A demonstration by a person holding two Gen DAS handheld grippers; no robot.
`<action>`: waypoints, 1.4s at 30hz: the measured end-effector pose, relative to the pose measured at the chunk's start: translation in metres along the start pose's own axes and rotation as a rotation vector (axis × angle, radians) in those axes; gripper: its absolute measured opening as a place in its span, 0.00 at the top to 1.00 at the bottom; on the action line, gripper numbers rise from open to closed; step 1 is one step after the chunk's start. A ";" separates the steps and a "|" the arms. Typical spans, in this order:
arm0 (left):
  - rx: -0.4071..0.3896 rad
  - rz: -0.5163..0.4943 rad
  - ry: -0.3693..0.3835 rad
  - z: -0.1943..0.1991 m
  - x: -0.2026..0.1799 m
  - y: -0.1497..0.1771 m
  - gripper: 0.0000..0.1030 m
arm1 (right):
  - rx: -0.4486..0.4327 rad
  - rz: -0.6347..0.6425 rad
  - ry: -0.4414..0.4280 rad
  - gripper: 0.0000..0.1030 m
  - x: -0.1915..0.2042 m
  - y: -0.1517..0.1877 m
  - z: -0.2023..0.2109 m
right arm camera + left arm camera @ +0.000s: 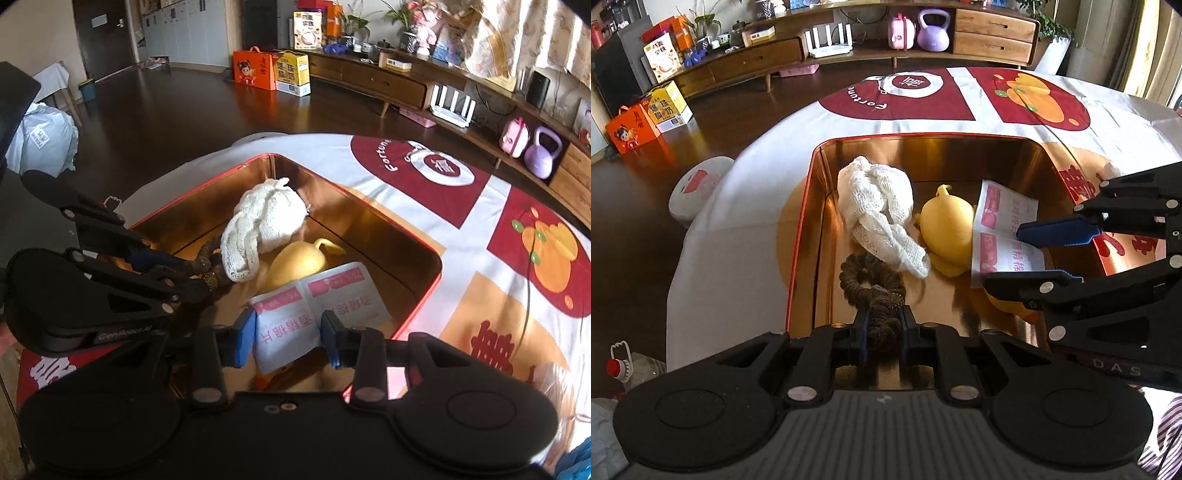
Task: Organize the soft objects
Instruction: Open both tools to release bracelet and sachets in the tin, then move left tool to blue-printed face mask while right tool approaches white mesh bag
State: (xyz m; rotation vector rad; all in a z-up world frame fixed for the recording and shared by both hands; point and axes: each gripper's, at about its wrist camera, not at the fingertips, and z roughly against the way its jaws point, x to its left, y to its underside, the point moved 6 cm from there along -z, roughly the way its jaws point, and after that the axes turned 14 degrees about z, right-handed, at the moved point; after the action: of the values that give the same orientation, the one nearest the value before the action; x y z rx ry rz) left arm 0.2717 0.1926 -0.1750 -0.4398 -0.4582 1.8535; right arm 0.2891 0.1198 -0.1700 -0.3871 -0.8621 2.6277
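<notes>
Scrunchie (871, 284) in left claw (883, 325) — white cloth (875, 206) just beyond.

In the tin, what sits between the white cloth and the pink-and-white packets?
A yellow plush toy lies between the cloth and the packets, touching both. The left wrist view shows this most clearly.
</notes>
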 end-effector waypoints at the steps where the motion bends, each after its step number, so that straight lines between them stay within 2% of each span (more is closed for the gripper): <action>1: 0.002 -0.002 -0.001 0.000 0.000 0.000 0.85 | 0.000 -0.003 -0.001 0.62 0.000 0.001 0.000; 9: 0.023 0.016 -0.005 0.001 0.001 -0.001 0.83 | -0.022 -0.027 -0.015 0.57 -0.002 0.001 0.009; 16: 0.016 0.033 -0.011 0.009 0.003 -0.002 0.76 | -0.046 -0.040 -0.026 0.50 0.000 0.001 0.023; 18: 0.008 0.032 -0.010 0.013 0.001 -0.002 0.66 | -0.056 -0.045 -0.025 0.45 0.001 0.001 0.028; 19: 0.004 0.033 -0.010 0.015 0.001 -0.002 0.48 | -0.062 -0.044 -0.022 0.45 0.001 0.001 0.032; 20: -0.006 0.034 -0.001 0.018 0.000 -0.002 0.38 | -0.067 -0.044 -0.016 0.44 0.002 0.000 0.035; 23: -0.020 0.039 0.007 0.026 -0.001 -0.002 0.38 | -0.086 -0.048 -0.009 0.38 0.001 -0.001 0.047; 29: -0.053 0.048 0.009 0.045 -0.004 -0.002 0.38 | -0.133 -0.062 -0.007 0.35 0.001 -0.002 0.075; 42: -0.174 0.066 0.043 0.105 -0.018 0.003 0.37 | -0.247 -0.093 0.006 0.18 0.008 0.008 0.145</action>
State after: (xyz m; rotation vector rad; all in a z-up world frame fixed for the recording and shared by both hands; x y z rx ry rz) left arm 0.2218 0.1644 -0.0854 -0.6177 -0.5841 1.8710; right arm 0.2281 0.0422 -0.0626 -0.4067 -1.1777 2.4411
